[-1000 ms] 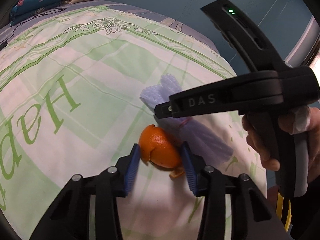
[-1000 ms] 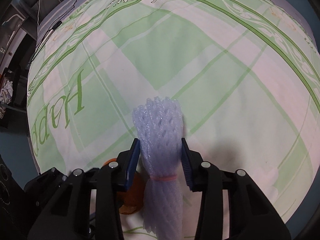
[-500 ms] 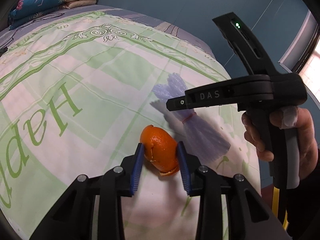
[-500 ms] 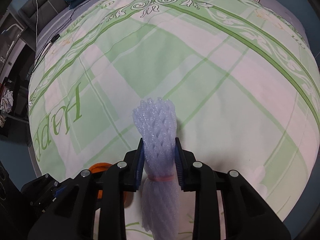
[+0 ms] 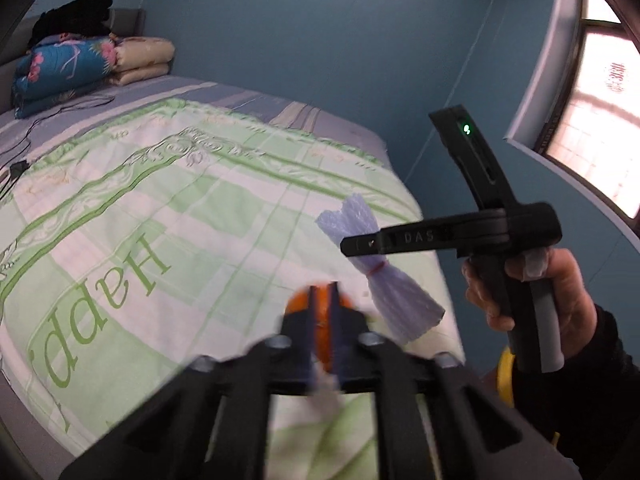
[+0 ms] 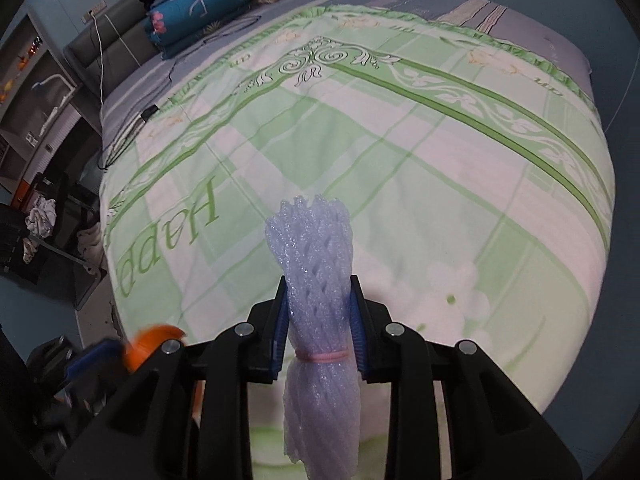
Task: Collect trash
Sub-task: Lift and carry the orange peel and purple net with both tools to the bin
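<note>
orange peel (image 5: 322, 322) likely clenched in left tongs (image 5: 324, 300) | right tongs (image 6: 319, 312) grasping foam net (image 6: 316, 280)

Bedspread (image 5: 168, 216): green lettering "Happ", upside down. Right gripper (image 5: 362, 245) body, above the bedspread: "DAS"

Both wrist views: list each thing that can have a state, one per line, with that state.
Left gripper: fingers shut on the orange peel.
Orange peel: squeezed, lifted off the bedspread.
Right gripper: fingers clamped on the foam net.
Foam net: bunched, tied with a pink band, held upright.
Bedspread: spread flat.
Quilts: folded, stacked.
</note>
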A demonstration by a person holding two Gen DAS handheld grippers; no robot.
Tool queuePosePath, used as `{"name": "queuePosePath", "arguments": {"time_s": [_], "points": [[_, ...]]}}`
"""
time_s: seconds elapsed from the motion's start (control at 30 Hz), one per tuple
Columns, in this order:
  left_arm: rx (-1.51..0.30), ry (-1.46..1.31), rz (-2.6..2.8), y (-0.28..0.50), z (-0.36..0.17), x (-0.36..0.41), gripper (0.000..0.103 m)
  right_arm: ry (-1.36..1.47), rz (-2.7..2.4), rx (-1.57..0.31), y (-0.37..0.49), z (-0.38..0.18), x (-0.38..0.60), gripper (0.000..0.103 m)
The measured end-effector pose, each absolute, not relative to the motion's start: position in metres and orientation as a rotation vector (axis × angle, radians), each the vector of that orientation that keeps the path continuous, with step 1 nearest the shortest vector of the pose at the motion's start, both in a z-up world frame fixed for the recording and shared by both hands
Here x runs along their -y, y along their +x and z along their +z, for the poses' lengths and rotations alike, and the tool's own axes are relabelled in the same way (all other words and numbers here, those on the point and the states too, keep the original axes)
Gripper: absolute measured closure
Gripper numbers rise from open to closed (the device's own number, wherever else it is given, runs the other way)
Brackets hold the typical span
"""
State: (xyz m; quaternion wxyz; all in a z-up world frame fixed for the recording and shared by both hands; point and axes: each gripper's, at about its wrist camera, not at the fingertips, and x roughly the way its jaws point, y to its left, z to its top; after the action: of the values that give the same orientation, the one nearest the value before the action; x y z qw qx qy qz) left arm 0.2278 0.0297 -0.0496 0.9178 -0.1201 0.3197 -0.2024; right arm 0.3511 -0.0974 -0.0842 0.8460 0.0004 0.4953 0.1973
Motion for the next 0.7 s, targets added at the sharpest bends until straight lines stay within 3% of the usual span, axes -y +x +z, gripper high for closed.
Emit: {"name": "queuePosePath", "arguments": {"time_s": [0.17,0.4,0.47,0.53,0.7], "points": [[-0.6,-0.22,-0.447,0.205,-0.026,-0.017,0.101,0.046,0.388,-0.987,0.312,-0.065,0.129,0.077],[-0.702,-0.183,-0.465,0.205,-0.041,-0.006,0.101,0.089,0.368,-0.934,0.273,-0.051,0.166,0.077],[-0.756,-0.182,-0.466,0.209,-0.055,-0.002,0.094,0.107,0.367,-0.924,0.265,-0.051,0.174,0.077],[-0.788,-0.173,-0.44,0.211,-0.068,0.0,0.075,0.122,0.373,-0.919,0.26,-0.052,0.18,0.077],[-0.876,-0.146,-0.399,0.219,-0.103,0.003,0.066,0.15,0.379,-0.917,0.25,-0.058,0.194,0.077]]}}
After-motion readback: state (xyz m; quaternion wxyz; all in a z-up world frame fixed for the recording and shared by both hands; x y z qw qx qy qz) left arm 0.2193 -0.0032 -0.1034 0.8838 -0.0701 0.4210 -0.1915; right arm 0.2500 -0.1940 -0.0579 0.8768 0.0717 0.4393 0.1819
